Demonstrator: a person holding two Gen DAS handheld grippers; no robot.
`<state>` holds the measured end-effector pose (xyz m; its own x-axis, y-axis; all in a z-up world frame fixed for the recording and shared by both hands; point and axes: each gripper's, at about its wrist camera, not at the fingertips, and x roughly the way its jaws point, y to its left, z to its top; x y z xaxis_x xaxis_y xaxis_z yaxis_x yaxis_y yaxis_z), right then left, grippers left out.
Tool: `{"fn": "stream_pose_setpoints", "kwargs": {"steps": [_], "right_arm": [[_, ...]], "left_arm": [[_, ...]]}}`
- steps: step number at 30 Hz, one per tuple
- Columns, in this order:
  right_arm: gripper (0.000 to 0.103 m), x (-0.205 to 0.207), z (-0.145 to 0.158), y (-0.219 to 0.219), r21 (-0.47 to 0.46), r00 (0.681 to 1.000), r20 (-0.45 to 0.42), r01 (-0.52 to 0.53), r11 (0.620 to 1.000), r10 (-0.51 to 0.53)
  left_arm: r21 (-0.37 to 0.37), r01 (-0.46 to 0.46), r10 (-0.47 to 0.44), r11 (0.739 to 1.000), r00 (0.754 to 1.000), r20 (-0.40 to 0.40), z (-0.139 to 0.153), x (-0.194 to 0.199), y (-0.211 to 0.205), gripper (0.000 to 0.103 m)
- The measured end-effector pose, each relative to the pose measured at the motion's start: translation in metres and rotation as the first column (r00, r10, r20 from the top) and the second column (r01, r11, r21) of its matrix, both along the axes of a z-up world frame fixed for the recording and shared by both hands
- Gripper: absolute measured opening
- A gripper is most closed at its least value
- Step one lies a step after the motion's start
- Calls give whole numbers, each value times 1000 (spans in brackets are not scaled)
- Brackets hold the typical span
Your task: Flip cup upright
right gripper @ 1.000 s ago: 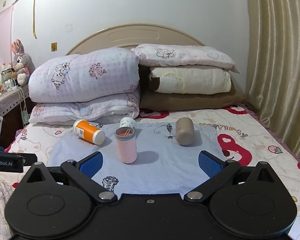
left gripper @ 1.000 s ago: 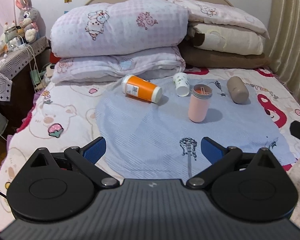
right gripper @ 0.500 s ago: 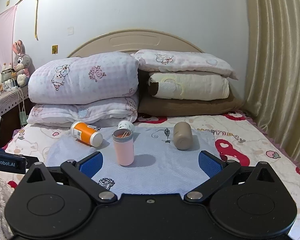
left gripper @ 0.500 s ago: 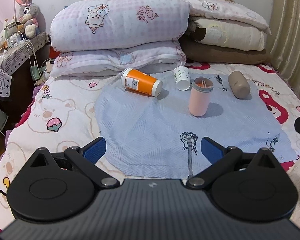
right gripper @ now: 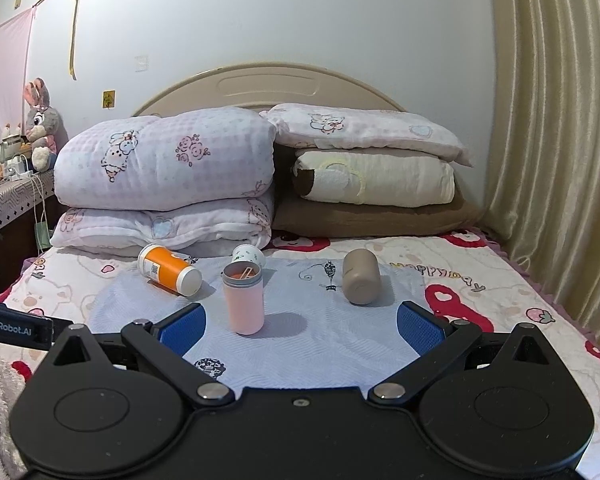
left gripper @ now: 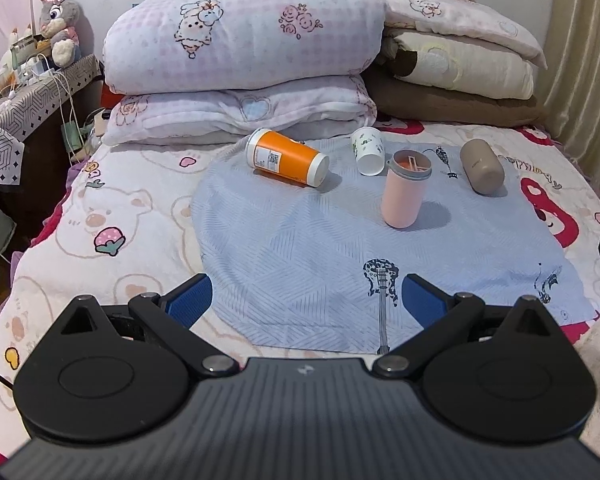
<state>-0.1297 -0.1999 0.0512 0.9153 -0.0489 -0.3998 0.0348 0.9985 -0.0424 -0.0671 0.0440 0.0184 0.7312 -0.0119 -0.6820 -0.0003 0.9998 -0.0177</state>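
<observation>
A pink cup (left gripper: 405,190) (right gripper: 244,298) stands upright on a light blue cloth (left gripper: 300,248) (right gripper: 324,336) on the bed. An orange cup (left gripper: 286,157) (right gripper: 168,269), a small white paper cup (left gripper: 367,151) (right gripper: 249,255) and a taupe cup (left gripper: 481,166) (right gripper: 360,277) lie on their sides around it. My left gripper (left gripper: 304,300) is open and empty over the cloth's near edge. My right gripper (right gripper: 302,322) is open and empty, well short of the cups.
Stacked pillows and folded quilts (left gripper: 240,52) (right gripper: 164,176) fill the head of the bed behind the cups. A side table (left gripper: 28,92) with a plush rabbit and cables stands at left. A curtain (right gripper: 552,140) hangs at right.
Both grippers have drawn back and lifted a little; the right wrist view tilts up to show more wall. The cups have not moved. Both jaws stay open.
</observation>
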Motion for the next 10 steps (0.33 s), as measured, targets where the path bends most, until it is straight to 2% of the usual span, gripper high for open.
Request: {"fn": "stream_pose_setpoints", "kwargs": {"steps": [5, 10], "right_arm": [[103, -1, 0, 0, -2, 1000, 1, 1, 1000, -1], [103, -2, 1, -1, -2, 1000, 1, 1, 1000, -1]], "left_arm": [[33, -4, 4, 999, 1000, 11, 1, -1, -2, 103], [21, -4, 4, 1000, 1000, -3, 0, 0, 0, 103]]}}
